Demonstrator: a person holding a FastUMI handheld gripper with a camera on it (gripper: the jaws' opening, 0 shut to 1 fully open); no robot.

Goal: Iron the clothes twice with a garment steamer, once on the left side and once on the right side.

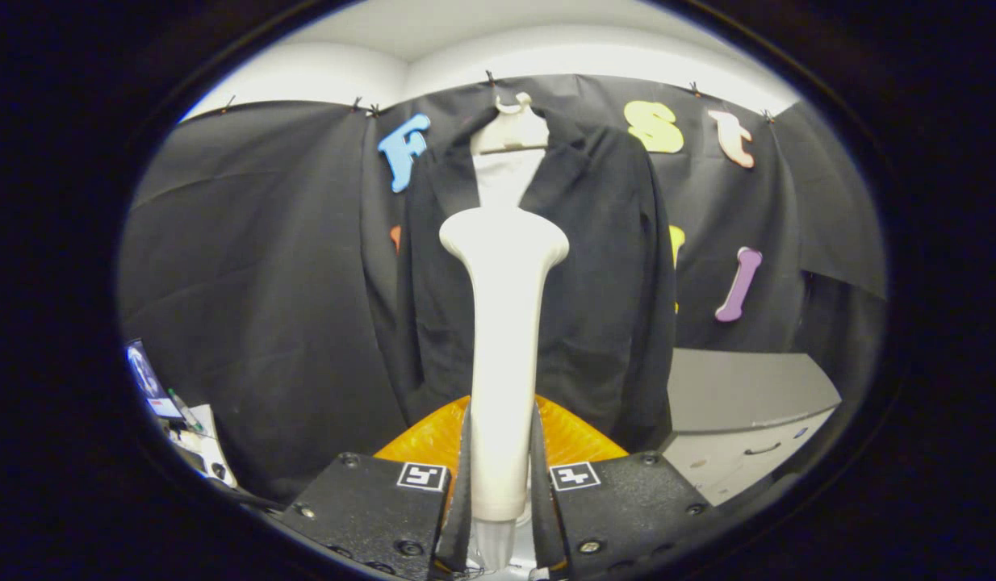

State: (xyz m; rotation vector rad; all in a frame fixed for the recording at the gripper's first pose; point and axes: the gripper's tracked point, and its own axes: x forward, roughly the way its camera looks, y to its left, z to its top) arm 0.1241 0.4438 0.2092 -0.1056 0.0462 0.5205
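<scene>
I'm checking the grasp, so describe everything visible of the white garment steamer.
The white garment steamer looks like smooth glossy plastic: a slim handle widening into a rounded head on top. It stands upright between the gripper jaws, which press on both sides of its handle. Its head points towards the black jacket hanging beyond; whether they touch cannot be told.

The claw grips the handle of a white garment steamer, both fingers pressed against it, the head raised toward a dark jacket on a white hanger; a grey drawer cabinet stands just beside the jacket
</scene>
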